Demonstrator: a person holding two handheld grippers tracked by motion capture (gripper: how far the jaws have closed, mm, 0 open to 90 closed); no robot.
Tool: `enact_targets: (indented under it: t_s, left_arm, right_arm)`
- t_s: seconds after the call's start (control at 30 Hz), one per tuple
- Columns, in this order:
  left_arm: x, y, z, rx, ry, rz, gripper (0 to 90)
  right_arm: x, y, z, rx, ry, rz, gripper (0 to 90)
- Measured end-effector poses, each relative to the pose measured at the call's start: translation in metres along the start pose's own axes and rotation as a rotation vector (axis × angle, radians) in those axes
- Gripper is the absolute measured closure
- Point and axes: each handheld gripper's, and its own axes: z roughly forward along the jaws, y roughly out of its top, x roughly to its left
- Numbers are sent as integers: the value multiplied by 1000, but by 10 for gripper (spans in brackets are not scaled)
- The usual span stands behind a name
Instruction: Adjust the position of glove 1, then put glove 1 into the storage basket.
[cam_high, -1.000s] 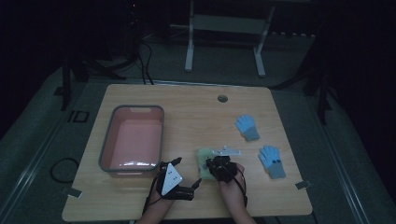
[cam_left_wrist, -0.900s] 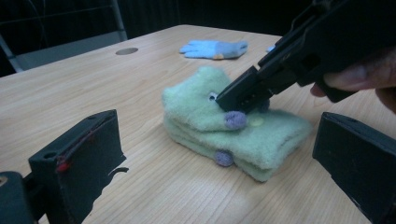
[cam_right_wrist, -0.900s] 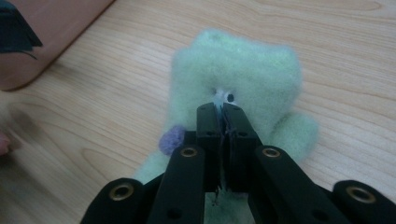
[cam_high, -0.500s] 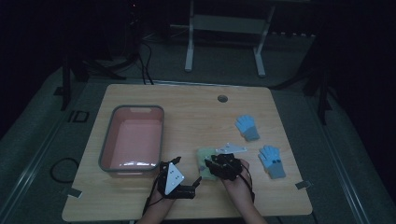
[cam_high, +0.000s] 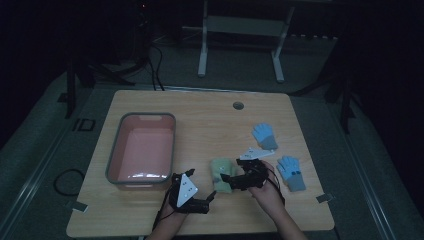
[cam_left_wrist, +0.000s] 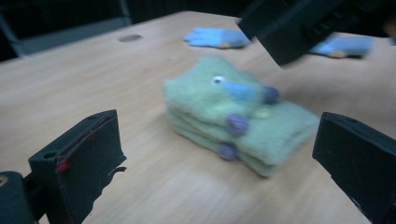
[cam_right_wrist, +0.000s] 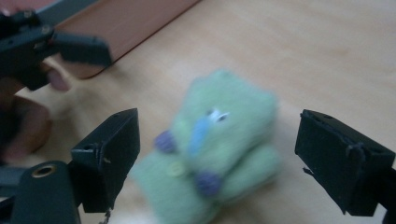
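Note:
A folded pile of green knitted gloves with purple and blue spots lies on the wooden table near its front edge. My right gripper comes at it from the right. Its jaws have just been opening and stand wide on either side of the green gloves without pressing them. My left gripper rests low at the front left, open, its jaws aimed at the green gloves. In the left gripper view the right gripper hangs above the pile.
A pink tray with a grey rim stands at the left, close behind the left gripper. Two blue gloves lie apart at the right. A round hole sits near the table's far edge.
My right gripper's jaws have spread apart and the hand has drawn a little to the right and up. The green gloves stay on the table. The left gripper has kept still.

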Motion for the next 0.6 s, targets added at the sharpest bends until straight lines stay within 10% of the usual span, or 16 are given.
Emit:
enact_targets:
  t_s: [0.07,0.27,0.6]
  left_arm:
    - [-2,2,1,64,-26,18,16]
    - [-7,8,2,94,-134,39,16]
    - [-21,22,21,146,-216,209,148]
  right_arm:
    - [-12,4,-6,-39,-24,-49,139]
    - [-29,14,-11,-9,37,-4,135]
    - [-33,25,15,42,142,7,241]
